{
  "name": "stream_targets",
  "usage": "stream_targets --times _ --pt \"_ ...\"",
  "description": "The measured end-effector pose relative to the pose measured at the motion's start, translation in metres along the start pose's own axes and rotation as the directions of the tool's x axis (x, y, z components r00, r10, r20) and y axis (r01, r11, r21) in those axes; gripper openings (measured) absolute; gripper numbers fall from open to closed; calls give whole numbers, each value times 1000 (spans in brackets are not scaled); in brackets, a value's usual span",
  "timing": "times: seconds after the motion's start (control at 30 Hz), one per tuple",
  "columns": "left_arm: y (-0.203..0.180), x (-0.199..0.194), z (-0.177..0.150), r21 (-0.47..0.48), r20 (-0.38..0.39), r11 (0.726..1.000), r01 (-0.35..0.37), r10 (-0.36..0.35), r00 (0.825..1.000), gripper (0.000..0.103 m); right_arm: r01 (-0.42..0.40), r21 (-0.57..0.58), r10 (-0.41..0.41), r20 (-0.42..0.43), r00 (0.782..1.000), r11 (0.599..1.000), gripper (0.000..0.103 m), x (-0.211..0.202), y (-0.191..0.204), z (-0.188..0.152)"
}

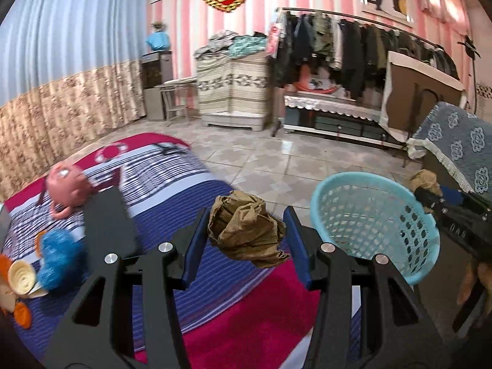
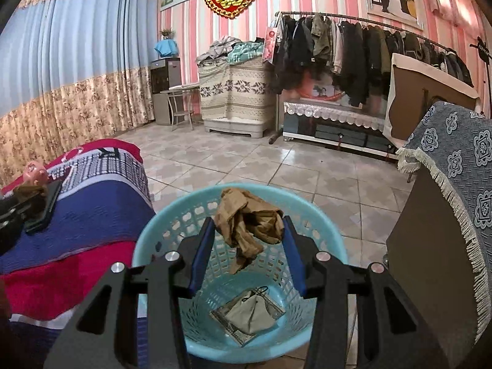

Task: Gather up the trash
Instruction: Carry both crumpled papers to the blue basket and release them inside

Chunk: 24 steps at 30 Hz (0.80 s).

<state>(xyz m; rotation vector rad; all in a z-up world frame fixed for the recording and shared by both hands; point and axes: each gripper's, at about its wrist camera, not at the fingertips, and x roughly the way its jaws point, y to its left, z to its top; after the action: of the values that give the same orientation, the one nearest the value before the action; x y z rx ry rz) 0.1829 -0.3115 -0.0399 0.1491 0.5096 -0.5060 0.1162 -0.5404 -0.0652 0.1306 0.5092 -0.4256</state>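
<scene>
Seen along the left gripper [image 1: 244, 230], its blue-padded fingers [image 1: 196, 246] are clamped on a crumpled brown paper wad [image 1: 246, 230], creased and lumpy, held over the striped bed cover [image 1: 196, 184] just left of the basket [image 1: 378, 224]. That basket is round, pale blue plastic with a latticed wall, standing on the tiled floor [image 1: 276, 160]. A pink toy [image 1: 67, 190] and a fuzzy blue toy [image 1: 60, 261] lie on the bed farther from the basket. From the right gripper [image 2: 247, 230], the fingers [image 2: 201, 252] pinch a second crumpled paper wad [image 2: 246, 227] directly above the basket's [image 2: 147, 246] opening, tilted downward. At the basket's bottom lies a flattened greyish packet [image 2: 249, 313].
</scene>
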Motion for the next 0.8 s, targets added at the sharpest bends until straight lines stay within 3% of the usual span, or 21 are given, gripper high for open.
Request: stream_targets --times 0.6,0.67,0.73,0.8 --pt "-108 80 31 91 -35 983 162 -160 987 50 86 85 -83 -40 996 993 44 17 -31 -6" --pt "-110 85 33 90 -43 981 171 -167 985 61 90 108 -86 -46 995 990 44 19 -35 -7" --pt "-108 86 34 88 -34 986 140 -138 990 82 92 123 -87 -49 995 988 44 20 -37 -7" --pt "-101 85 35 75 -25 990 120 -119 993 86 88 123 -83 -50 995 988 44 20 -36 -8"
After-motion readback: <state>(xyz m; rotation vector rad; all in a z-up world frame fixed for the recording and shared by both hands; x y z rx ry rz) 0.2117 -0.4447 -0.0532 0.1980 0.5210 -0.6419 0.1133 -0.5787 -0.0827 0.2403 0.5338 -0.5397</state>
